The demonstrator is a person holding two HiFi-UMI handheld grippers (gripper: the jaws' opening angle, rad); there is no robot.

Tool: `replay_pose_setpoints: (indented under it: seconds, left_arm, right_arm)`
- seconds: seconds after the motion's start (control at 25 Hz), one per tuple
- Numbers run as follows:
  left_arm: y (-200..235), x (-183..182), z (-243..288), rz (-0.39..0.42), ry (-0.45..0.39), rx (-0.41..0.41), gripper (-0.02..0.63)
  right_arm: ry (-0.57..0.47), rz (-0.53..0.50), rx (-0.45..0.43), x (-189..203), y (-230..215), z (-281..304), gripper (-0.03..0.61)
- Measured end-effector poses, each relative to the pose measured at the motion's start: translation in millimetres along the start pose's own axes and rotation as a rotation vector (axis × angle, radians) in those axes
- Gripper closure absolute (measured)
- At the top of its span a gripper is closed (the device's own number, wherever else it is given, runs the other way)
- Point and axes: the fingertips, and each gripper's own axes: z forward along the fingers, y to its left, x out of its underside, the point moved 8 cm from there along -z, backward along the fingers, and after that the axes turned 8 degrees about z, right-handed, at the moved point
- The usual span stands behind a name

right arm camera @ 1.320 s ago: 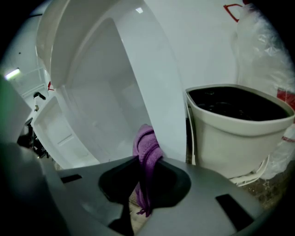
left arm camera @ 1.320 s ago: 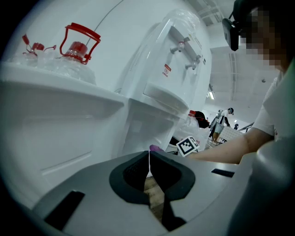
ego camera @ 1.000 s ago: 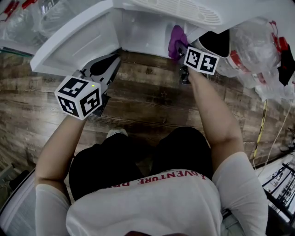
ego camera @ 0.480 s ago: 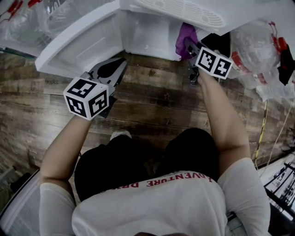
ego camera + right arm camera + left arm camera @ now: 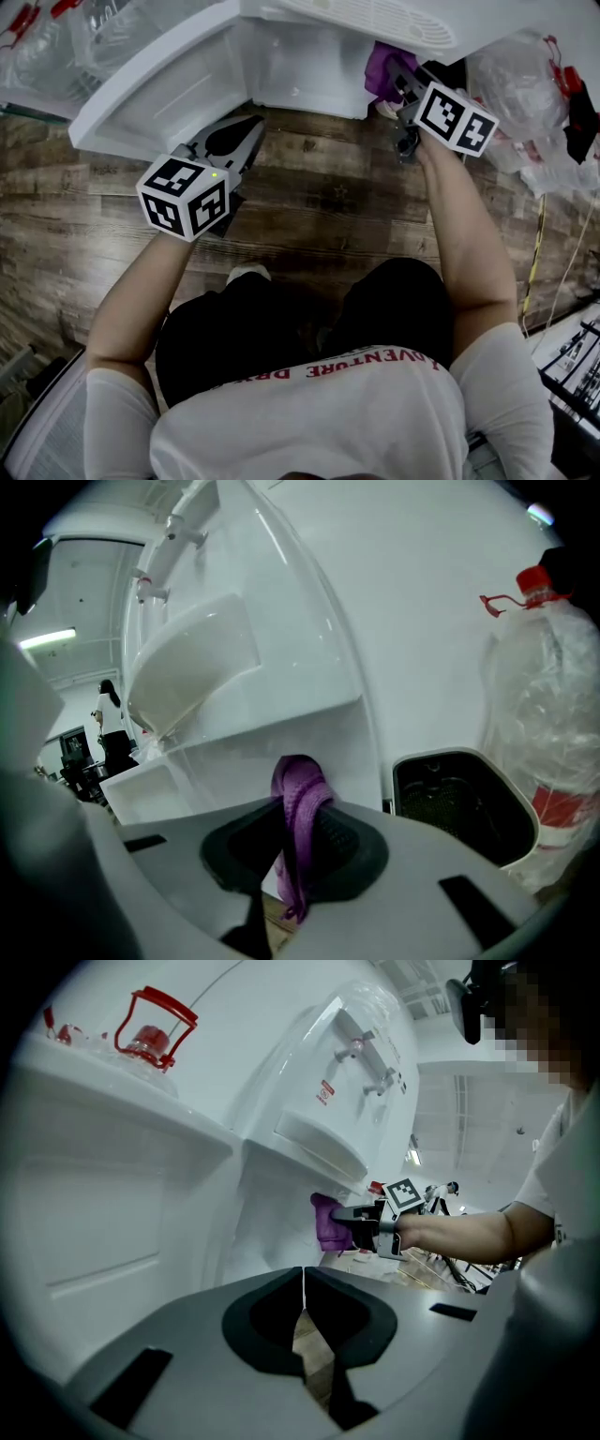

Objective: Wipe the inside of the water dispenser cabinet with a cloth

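Note:
The white water dispenser (image 5: 356, 28) stands ahead with its lower cabinet (image 5: 300, 80) open and its door (image 5: 155, 89) swung out to the left. My right gripper (image 5: 394, 80) is shut on a purple cloth (image 5: 382, 67) at the cabinet's right front edge; the cloth (image 5: 298, 827) hangs folded between its jaws, and shows as a purple bunch (image 5: 330, 1224) in the left gripper view. My left gripper (image 5: 246, 136) is shut with nothing in it, low beside the open door, its jaws (image 5: 303, 1283) meeting in a thin line.
Empty clear water bottles with red caps (image 5: 525, 94) lie right of the dispenser, one (image 5: 548, 724) close by the right gripper. More bottles (image 5: 84, 33) sit at the left. A black drip tray opening (image 5: 459, 803) is beside the cloth. The floor is wood planks (image 5: 309, 206). Cables (image 5: 534, 262) run at the right.
The right gripper with the purple cloth has moved right and slightly up along the cabinet's front edge. The left gripper has shifted a little right, still shut.

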Motion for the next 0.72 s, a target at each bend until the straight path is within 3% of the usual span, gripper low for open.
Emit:
replay_pose_setpoints:
  seconds: [0.72]
  left_arm:
    - [7.2,-1.1,-0.6,-0.021,-0.039,-0.004,0.584]
  right_arm:
    - [0.03,-0.042,0.009,-8.9,28.8,-5.5,0.517]
